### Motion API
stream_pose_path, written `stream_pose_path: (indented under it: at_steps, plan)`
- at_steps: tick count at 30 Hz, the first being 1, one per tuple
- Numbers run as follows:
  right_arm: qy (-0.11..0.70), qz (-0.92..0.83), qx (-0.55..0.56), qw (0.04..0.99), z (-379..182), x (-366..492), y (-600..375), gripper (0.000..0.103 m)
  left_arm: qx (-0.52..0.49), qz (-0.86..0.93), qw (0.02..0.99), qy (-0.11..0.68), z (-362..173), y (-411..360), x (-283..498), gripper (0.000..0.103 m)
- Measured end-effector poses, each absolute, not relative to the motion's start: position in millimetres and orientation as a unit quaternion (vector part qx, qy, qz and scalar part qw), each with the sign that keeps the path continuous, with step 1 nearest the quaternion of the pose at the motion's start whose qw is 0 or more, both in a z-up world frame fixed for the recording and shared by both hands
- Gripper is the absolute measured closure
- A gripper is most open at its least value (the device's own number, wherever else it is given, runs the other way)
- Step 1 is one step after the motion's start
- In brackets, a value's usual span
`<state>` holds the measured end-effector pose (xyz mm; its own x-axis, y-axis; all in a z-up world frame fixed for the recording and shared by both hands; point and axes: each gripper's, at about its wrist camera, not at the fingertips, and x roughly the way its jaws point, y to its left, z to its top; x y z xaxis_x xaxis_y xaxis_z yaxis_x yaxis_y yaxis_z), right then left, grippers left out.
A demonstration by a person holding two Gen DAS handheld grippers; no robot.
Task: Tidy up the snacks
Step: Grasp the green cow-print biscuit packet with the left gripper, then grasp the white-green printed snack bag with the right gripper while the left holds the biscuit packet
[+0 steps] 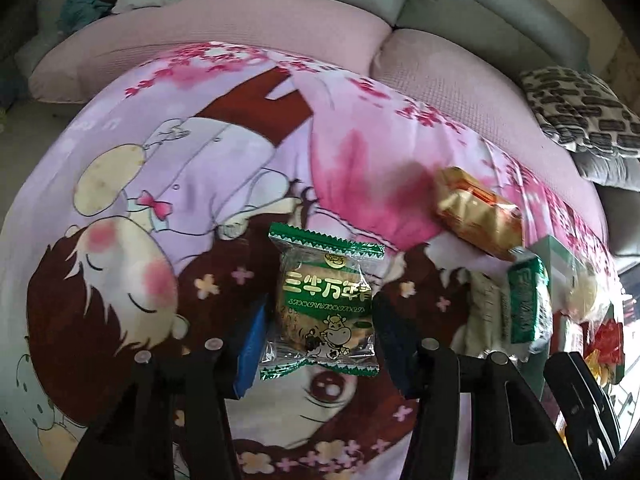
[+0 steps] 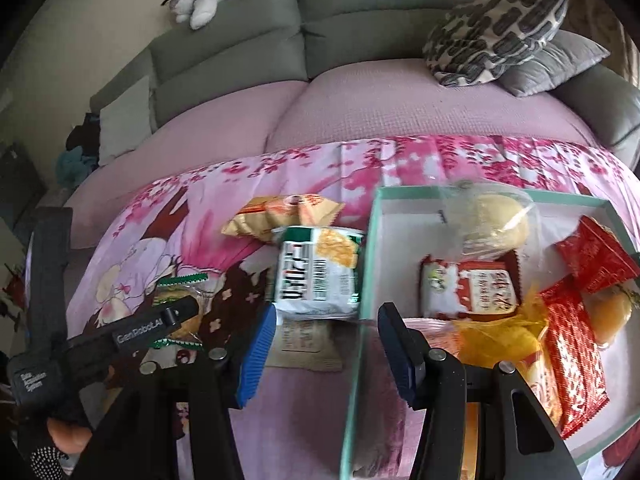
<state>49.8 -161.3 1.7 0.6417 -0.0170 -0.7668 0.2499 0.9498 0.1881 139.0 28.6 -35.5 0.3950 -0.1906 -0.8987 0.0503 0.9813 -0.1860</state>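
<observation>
Green cracker pack [image 1: 324,304] flat on the cartoon cloth [image 1: 168,184], lying between the spread fingers of the left gripper [image 1: 316,332], not pinched. Gold pack [image 1: 476,216] and white-green pack [image 2: 320,272] farther right, just beside the box [image 2: 370,248]. Red packs [image 2: 576,360] and a clear bun bag [image 2: 492,220] inside that box. Right gripper [image 2: 328,348] wide open, holding nothing, straddling the box's near wall.

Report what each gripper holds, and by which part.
Neither holds anything. The left gripper is open around the green cookie packet, not clamped; the right gripper is open.
</observation>
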Motion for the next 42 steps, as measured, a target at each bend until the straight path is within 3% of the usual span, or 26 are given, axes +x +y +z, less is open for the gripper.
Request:
stream_pose_path:
  at_steps: [42]
  plan:
    - [0.452,-0.019,0.109,0.885,-9,98,-129,0.047,-0.093,-0.081,0.821,0.557,-37,34,143,0.048]
